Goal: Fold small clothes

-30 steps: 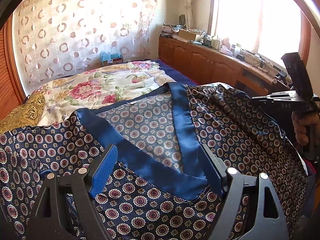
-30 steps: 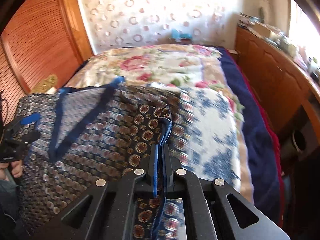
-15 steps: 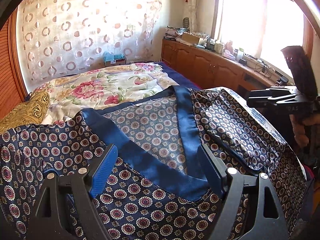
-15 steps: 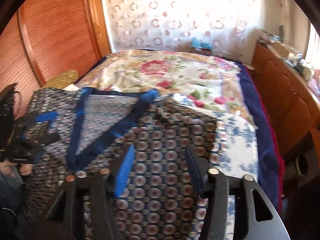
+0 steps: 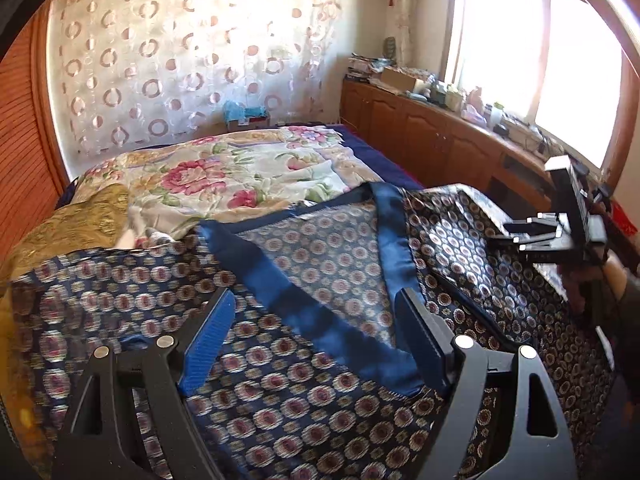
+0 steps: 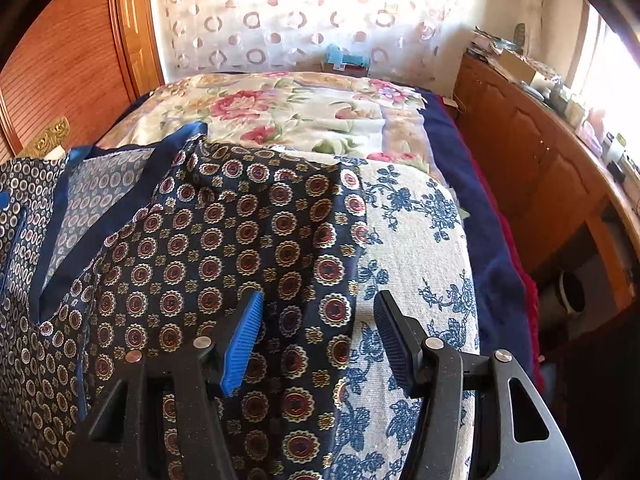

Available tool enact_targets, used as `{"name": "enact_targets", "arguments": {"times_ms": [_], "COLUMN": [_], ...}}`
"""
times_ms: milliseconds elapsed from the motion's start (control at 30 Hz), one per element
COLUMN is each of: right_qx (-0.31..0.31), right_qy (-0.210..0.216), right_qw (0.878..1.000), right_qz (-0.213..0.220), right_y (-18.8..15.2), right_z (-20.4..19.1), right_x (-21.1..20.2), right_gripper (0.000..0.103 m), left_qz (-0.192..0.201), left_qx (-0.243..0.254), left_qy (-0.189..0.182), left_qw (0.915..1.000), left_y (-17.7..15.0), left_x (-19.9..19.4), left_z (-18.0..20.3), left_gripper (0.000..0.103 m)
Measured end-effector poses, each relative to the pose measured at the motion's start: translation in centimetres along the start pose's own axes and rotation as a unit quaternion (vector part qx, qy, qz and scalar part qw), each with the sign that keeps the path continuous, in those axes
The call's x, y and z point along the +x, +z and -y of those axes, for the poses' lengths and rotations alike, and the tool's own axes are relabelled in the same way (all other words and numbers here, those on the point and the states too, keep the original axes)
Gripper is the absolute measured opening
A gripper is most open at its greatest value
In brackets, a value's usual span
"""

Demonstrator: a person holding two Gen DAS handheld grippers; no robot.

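Note:
A navy garment (image 5: 300,392) printed with round medallions lies spread on the bed, its plain blue collar band (image 5: 280,292) forming a V. My left gripper (image 5: 314,296) hovers open over the collar, gripping nothing. In the right wrist view the garment (image 6: 240,232) has its right side folded inward, with a straight edge. My right gripper (image 6: 319,296) hangs just above that edge with its jaws opening; fabric lies beneath them, but the pads (image 6: 240,336) do not press on it. The right gripper (image 5: 556,236) also shows at the right of the left wrist view, held by a hand.
A white cloth with blue flowers (image 6: 420,240) lies under the garment's right side. A floral quilt (image 5: 240,172) covers the far bed, with a gold pillow (image 5: 72,224) at left. Wooden cabinets (image 6: 540,152) with clutter run along the right; a wooden wardrobe (image 6: 68,60) stands left.
My right gripper was shut on the garment's edge; it has let go, opened and sunk lower over the folded flap, which now lies flat. The left gripper stays open, hardly moved.

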State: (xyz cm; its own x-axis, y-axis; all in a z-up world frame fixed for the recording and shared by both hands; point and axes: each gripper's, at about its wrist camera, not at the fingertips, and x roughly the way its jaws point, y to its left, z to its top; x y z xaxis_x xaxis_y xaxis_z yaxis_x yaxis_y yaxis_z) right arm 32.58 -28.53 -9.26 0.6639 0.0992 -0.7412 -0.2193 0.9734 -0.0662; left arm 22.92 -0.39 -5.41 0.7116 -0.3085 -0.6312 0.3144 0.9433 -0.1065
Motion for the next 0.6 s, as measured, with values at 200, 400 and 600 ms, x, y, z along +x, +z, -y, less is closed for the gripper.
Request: {"name": "enact_targets", "arguments": {"times_ms": [200, 400, 600], "right_qx": [0.014, 0.011, 0.009], "right_qy": [0.006, 0.009, 0.008], "right_qw": [1.000, 1.000, 1.000], "right_qz": [0.013, 0.010, 0.010], "right_y": [-0.7, -0.6, -0.6], "right_z": [0.8, 0.5, 0.6], "right_x": [-0.7, -0.8, -0.8], "right_gripper": [0.082, 0.085, 0.086], "left_qz": [0.001, -0.005, -0.016], "left_qx": [-0.040, -0.055, -0.068], "left_qy": [0.046, 0.118, 0.148], "left_qw": [0.9981, 0.9914, 0.9865], "left_y": [-0.6, -1.4, -2.1], "left_x": [-4.0, -6.8, -7.1], "left_z": [-4.8, -9.1, -11.1], "left_gripper": [0.083, 0.083, 0.077]}}
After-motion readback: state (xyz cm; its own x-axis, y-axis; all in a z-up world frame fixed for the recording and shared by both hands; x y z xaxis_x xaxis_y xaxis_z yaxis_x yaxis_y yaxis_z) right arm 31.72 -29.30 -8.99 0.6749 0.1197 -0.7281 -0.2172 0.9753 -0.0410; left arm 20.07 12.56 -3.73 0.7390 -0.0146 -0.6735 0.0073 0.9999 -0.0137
